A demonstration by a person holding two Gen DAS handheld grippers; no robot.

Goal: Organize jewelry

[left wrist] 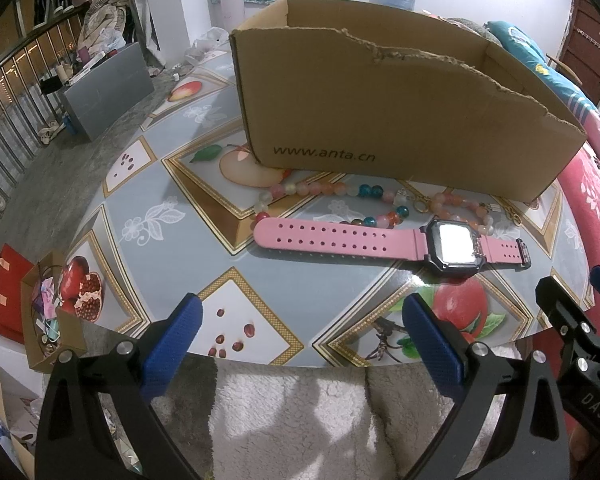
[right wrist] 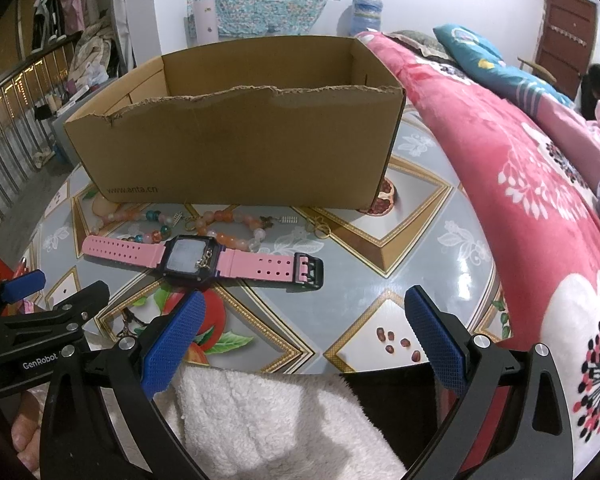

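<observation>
A pink-strapped watch [left wrist: 384, 242] [right wrist: 204, 262] with a black square case lies flat on the round table, in front of a torn-rimmed cardboard box [left wrist: 400, 120] [right wrist: 240, 152]. Between watch and box lie two beaded bracelets, one with pink, white and teal beads [left wrist: 332, 192] [right wrist: 140, 220] and one with orange beads [left wrist: 464, 206] [right wrist: 232, 228]. A small gold ring clasp [right wrist: 320, 230] rests to their right. My left gripper [left wrist: 302, 320] stands open near the table's front edge, short of the watch. My right gripper [right wrist: 302, 316] is open too, just right of the left one.
The table [left wrist: 148, 216] [right wrist: 420, 260] carries a fruit-patterned cover. A red floral quilt [right wrist: 520, 184] borders its right side. On the floor at the left stand a red bag [left wrist: 8, 292] and a small box of odds and ends [left wrist: 48, 316]. White fleece [left wrist: 292, 420] lies below both grippers.
</observation>
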